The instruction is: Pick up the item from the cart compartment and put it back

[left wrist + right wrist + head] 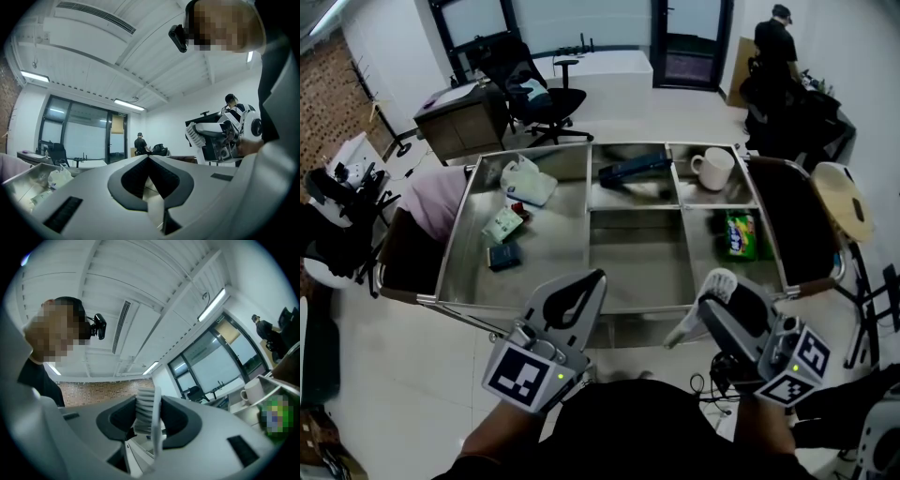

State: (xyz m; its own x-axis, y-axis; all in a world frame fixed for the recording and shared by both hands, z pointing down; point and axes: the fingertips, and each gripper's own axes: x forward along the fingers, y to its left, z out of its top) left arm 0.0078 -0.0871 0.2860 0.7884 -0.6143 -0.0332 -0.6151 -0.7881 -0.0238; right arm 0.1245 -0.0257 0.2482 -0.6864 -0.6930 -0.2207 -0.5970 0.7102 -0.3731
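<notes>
The right hand-held gripper (720, 289) is clamped on a white ribbed item (146, 414), held above the near edge of the steel cart (633, 272). The item looks light, stiff and possibly slippery, best gripped across its flat sides. The left hand-held gripper (584, 287) is closed and empty.
</notes>
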